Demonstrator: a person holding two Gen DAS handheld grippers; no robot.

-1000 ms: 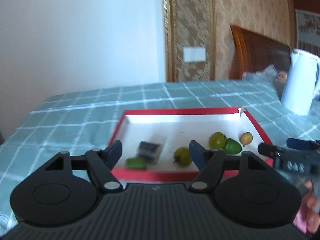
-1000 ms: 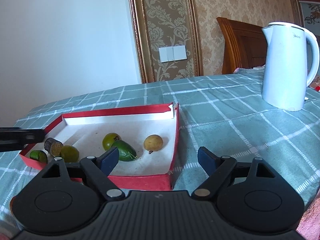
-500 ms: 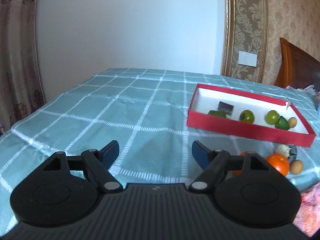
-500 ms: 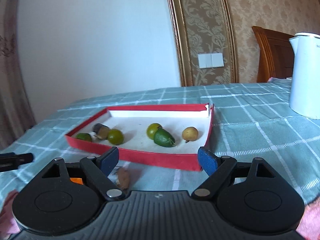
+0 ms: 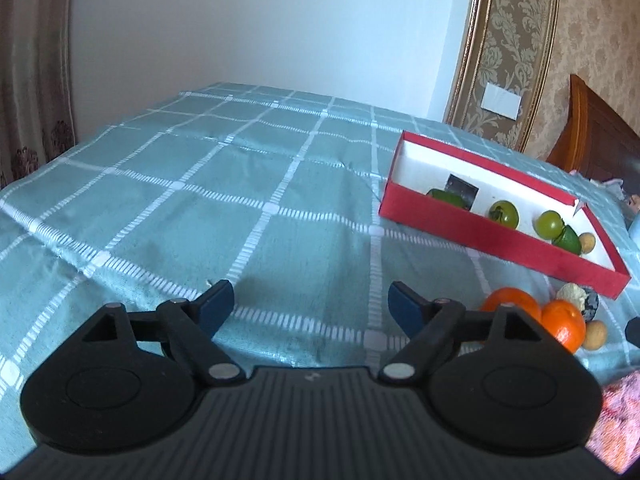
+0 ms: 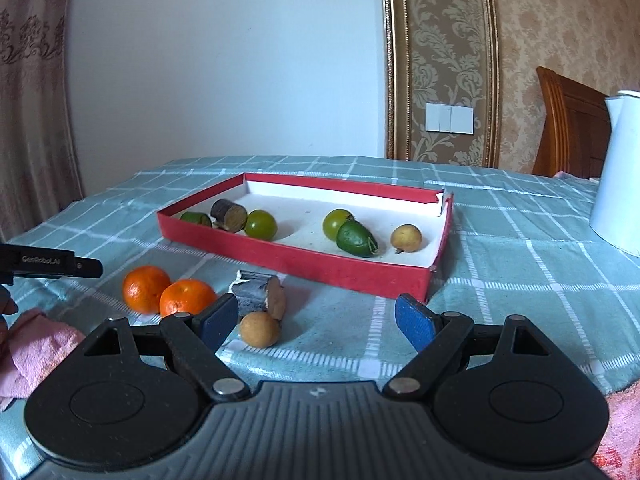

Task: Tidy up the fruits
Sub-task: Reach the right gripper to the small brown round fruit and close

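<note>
A red box (image 6: pixel 332 266) (image 5: pixel 500 246) with a white inside holds several green fruits, a tan round fruit (image 6: pixel 406 237) and a dark cane piece (image 6: pixel 229 215). In front of it on the cloth lie two oranges (image 6: pixel 168 294) (image 5: pixel 536 316), a second cane piece (image 6: pixel 262 294) and a small tan fruit (image 6: pixel 259 329). My right gripper (image 6: pixel 316 320) is open just short of these, nothing between its fingers. My left gripper (image 5: pixel 310 302) hovers over bare cloth left of the box, its jaws opening and empty; its black tip shows at the left edge of the right wrist view.
A teal checked cloth (image 5: pixel 200 200) covers the table. A white kettle (image 6: pixel 618 172) stands at the right. A wooden chair back (image 6: pixel 568 120) is behind the table. Pink cloth (image 6: pixel 36 344) lies at the near left edge.
Both grippers have pulled back from the box. The left one swung left, so the box now sits at its right. The loose oranges and cane piece came into view.
</note>
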